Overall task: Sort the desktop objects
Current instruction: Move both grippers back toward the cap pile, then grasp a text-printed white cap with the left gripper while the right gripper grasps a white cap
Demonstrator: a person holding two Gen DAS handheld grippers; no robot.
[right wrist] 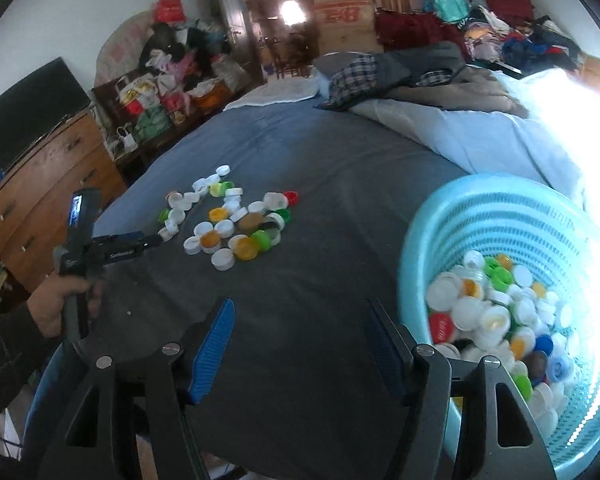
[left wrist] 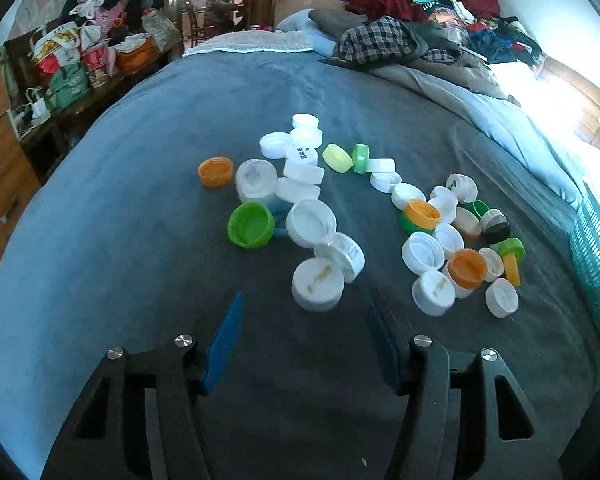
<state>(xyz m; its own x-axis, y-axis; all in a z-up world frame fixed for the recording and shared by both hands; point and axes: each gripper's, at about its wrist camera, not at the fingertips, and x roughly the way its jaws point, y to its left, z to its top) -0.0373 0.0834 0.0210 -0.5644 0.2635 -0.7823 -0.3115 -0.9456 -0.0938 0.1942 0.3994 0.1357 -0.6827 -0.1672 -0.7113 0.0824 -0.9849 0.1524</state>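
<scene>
Dozens of bottle caps (left wrist: 340,208) — mostly white, with some green, orange and yellow — lie scattered in two loose clusters on the grey-blue bed (left wrist: 140,280). The left gripper (left wrist: 304,304) hovers just short of the nearest white cap (left wrist: 318,284), jaws apart with nothing between them. The right gripper (right wrist: 300,312) is also spread wide and empty, well away from the caps and just beside the light-blue plastic basket (right wrist: 480,216), which stands on the bed at its right edge. That basket holds a heap of caps in white, green, yellow, red and blue. A hand (right wrist: 56,304) grips the left gripper's handle at the bed's left edge. Bare bedcover lies between caps and basket — folded clothes (left wrist: 380,40) crowd the far end, and a wooden dresser (right wrist: 48,188) stands left of the bed.
</scene>
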